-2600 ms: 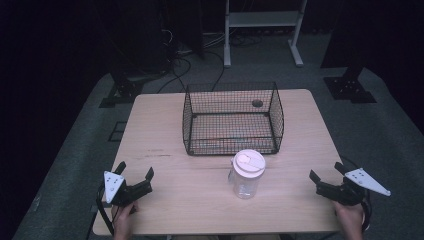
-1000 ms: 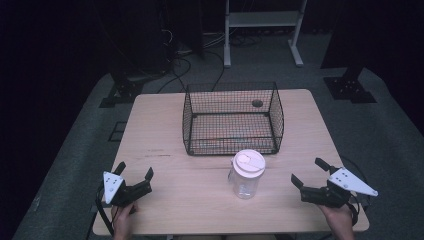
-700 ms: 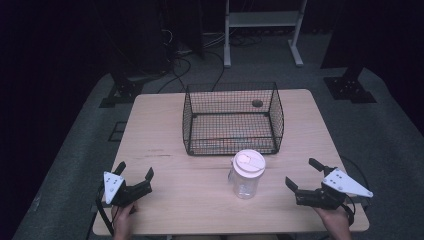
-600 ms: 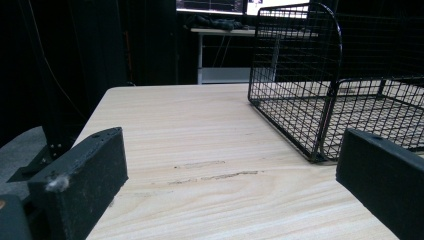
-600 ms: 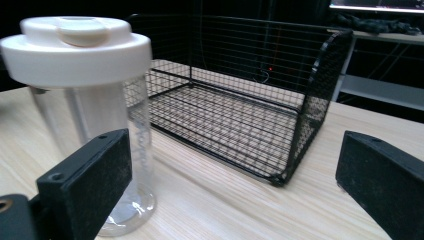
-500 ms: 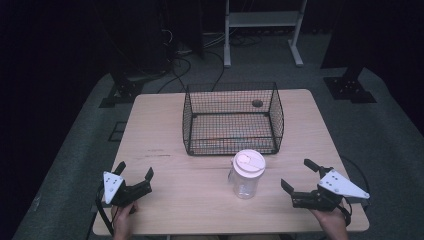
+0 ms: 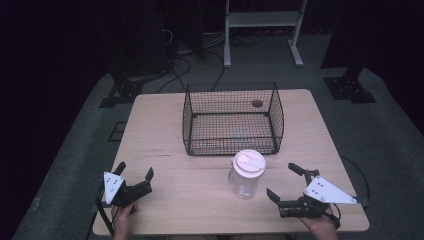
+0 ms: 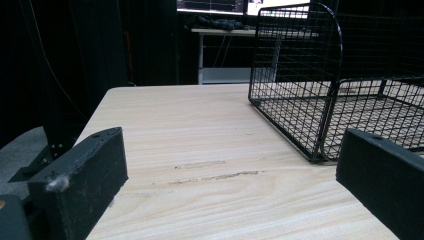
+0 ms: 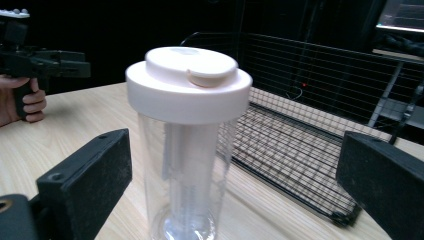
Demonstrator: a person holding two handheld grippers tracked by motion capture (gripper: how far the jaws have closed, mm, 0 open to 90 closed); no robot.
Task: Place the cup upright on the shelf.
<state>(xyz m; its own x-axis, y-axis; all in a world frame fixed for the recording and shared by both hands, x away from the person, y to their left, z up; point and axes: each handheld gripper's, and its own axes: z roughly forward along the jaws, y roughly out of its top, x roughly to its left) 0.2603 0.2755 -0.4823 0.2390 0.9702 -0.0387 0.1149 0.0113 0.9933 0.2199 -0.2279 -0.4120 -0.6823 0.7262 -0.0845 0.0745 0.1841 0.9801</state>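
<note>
Here, my right claw (image 7: 288, 183) is spread wide, just short of one clear plastic jar (image 7: 246, 174) with a smooth round cream lid (image 9: 188, 83), straight ahead between its jaws. One black wire basket (image 7: 231, 119) stands beyond. My left claw (image 7: 135, 174) is also released, on pale wood table (image 7: 170, 165).

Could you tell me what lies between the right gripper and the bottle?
Nothing: bare table separates the open right gripper from the bottle, as seen in the high view.
</note>
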